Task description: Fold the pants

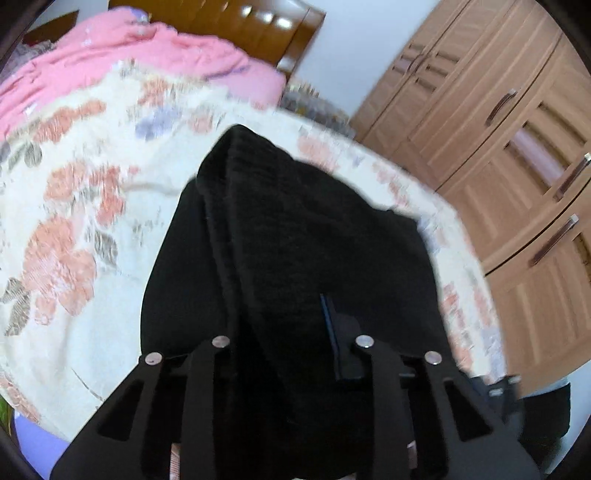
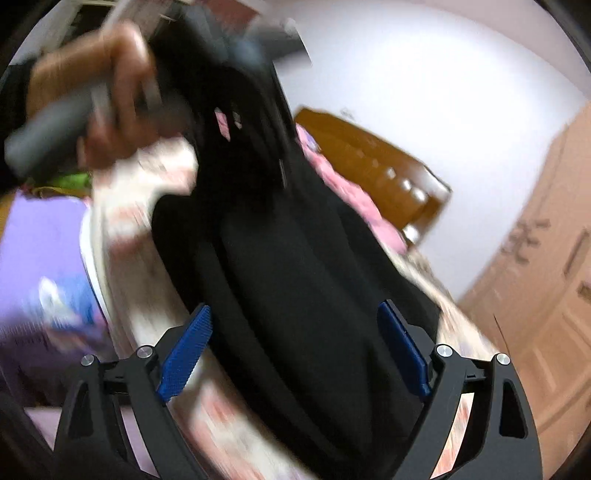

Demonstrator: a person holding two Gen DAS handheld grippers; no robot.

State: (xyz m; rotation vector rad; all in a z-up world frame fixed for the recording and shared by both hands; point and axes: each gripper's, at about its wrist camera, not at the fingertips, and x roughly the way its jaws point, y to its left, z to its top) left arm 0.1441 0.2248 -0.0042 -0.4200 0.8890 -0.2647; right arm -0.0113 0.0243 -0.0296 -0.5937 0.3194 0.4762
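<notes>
Black pants hang bunched from my left gripper, which is shut on the fabric above the floral bedspread. Only one blue pad edge shows; the cloth hides the other. In the right wrist view the pants drape down between the blue pads of my right gripper, whose jaws stand wide apart around the cloth without pinching it. The person's hand holding the left gripper's handle is at the upper left, blurred.
A pink quilt lies at the head of the bed by the brown headboard. A wooden wardrobe stands right of the bed. A purple sheet is left of the bedspread.
</notes>
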